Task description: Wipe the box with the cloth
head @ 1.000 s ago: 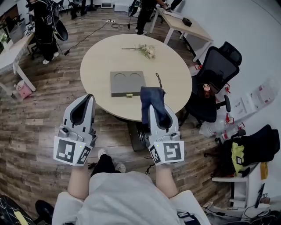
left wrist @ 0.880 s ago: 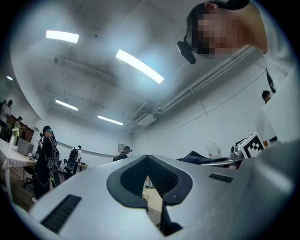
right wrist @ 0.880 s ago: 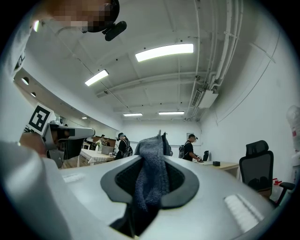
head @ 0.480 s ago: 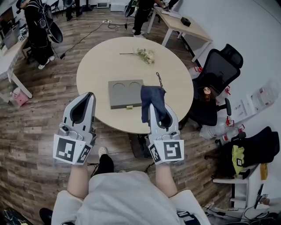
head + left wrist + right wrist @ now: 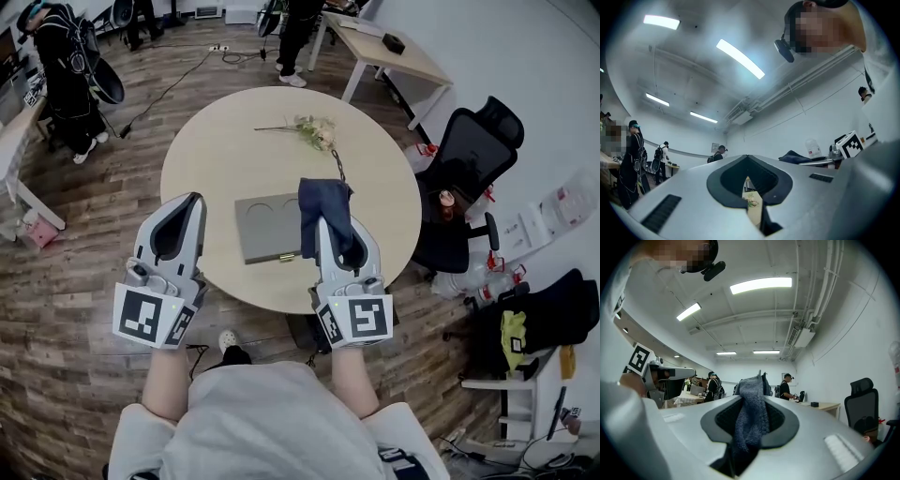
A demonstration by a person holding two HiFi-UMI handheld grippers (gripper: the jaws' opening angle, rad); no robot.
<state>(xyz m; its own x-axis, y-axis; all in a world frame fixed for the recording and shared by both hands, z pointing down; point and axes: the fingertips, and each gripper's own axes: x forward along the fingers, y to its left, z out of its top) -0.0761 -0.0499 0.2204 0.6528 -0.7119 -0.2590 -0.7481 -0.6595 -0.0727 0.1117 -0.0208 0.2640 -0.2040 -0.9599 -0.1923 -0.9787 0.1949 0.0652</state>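
A flat grey box with two round dents in its lid lies on the round beige table, near the front edge. My right gripper is shut on a dark blue cloth that sticks up from its jaws, beside the box's right end. In the right gripper view the cloth fills the middle of that gripper. My left gripper is shut and holds nothing, raised over the table's front left edge. In the left gripper view only a sliver of table shows past the left gripper.
A sprig of pale flowers and a thin dark chain lie on the table's far side. A black office chair stands to the right, a desk behind it. People stand at the back left. Bags and clutter crowd the right wall.
The table and box have come nearer beneath both grippers as the person stepped forward. Both grippers keep the same pose, the cloth still in the right one.
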